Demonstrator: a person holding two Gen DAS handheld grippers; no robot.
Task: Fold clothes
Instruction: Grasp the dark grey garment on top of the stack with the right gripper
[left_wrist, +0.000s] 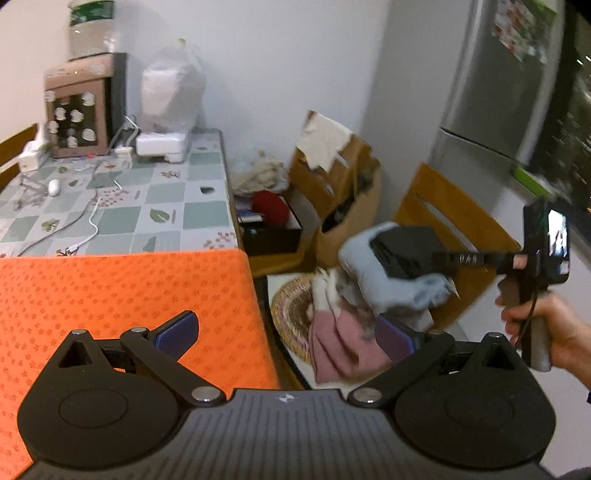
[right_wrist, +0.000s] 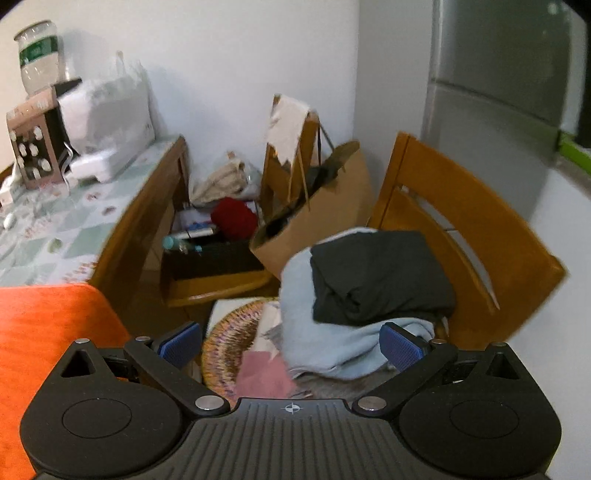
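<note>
Left wrist view is showing an orange mat (left_wrist: 122, 295) lying under the spread, empty left gripper (left_wrist: 286, 334). Right gripper (right_wrist: 291, 347), fingers also spread and empty, is facing the clothes pile (right_wrist: 354, 295) heaping on a wooden chair (right_wrist: 480, 236) just ahead, beside a white wall (right_wrist: 240, 74).

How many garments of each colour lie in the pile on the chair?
Light blue: 1
Black: 1
Pink: 1
White/grey patterned: 1, though it is blurred and partly hidden
Total: 4 visible
</note>
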